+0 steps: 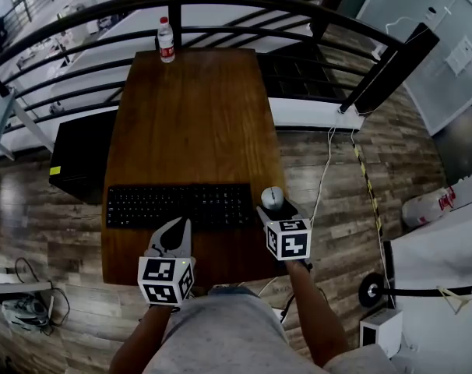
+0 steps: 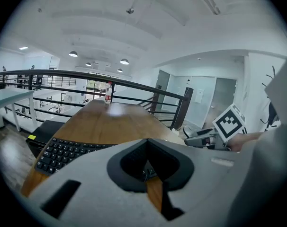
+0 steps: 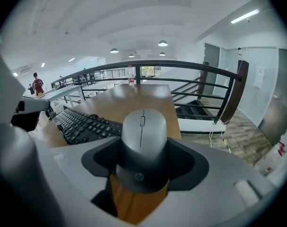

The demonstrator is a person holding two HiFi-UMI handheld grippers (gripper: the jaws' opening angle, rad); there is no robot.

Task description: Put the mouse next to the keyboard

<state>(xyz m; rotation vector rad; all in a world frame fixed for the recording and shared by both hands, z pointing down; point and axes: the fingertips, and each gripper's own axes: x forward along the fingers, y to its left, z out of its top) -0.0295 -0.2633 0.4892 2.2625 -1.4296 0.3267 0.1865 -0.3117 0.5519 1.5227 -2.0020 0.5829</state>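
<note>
A smooth, rounded grey mouse point(image 3: 142, 145) sits clamped at its near end in the right tongs point(image 1: 277, 211). Its long axis runs near to far, in line with the tongs. It is just right of the right end of the flat black keyboard point(image 1: 177, 206), close to the right edge of the bench point(image 1: 193, 115), which is glossy brown wood. Whether the mouse rests on the wood cannot be told. The left tongs point(image 1: 174, 237) are together and empty, near the keyboard's middle. A clear plastic water bottle point(image 1: 166, 40) stands at the far end.
</note>
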